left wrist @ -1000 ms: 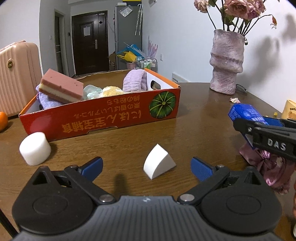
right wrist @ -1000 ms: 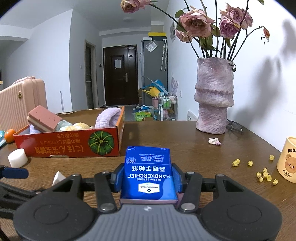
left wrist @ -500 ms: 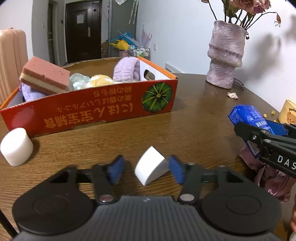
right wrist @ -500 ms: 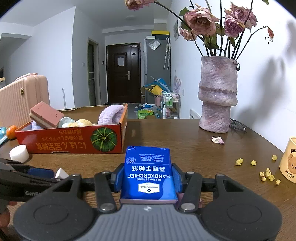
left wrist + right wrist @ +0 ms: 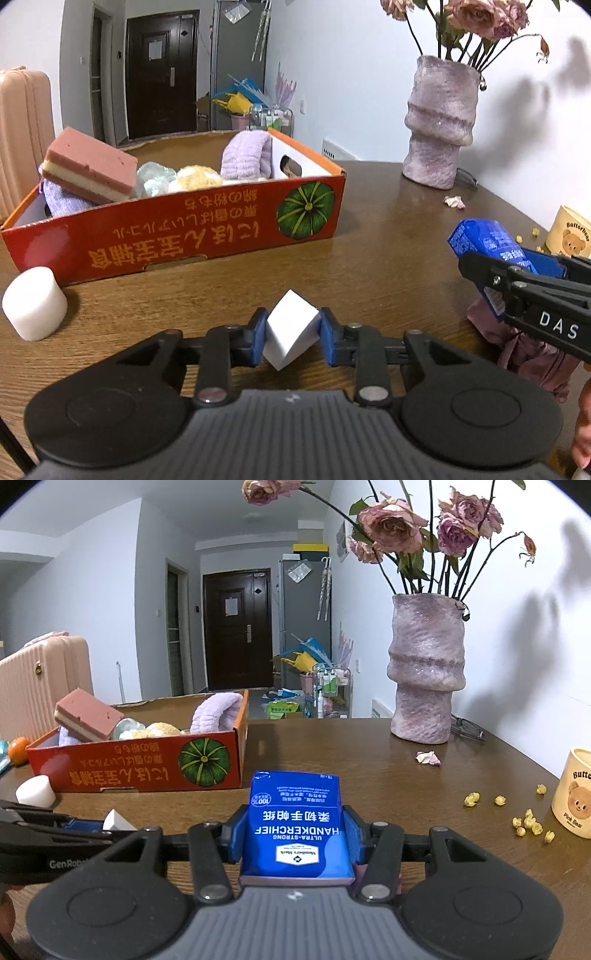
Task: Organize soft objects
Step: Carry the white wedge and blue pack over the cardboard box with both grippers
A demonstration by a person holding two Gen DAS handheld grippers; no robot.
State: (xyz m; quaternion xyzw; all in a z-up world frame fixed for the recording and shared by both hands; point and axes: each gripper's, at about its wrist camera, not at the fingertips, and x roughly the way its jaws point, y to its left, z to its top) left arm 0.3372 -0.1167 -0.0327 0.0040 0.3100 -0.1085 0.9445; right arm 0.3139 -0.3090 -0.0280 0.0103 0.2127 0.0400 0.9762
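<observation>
- The left gripper (image 5: 290, 338) had just been closing, and its blue pads pressed both sides of the white foam wedge (image 5: 290, 338), which sat low over the tabletop (image 5: 388, 251); whether it had lifted clear was hard to tell.
- The right gripper (image 5: 295, 834) was clamped on the blue handkerchief pack (image 5: 295, 827), held above the tabletop.
- Beyond them stood the red cardboard box (image 5: 177, 236), already holding a pink sponge (image 5: 90, 170), a purple cloth roll (image 5: 245, 157) and other soft pieces.
- A white foam cylinder (image 5: 34, 302) lay outside, just in front of the box.
- By my reckoning, the two gripped items and the cylinder were left to be boxed.
</observation>
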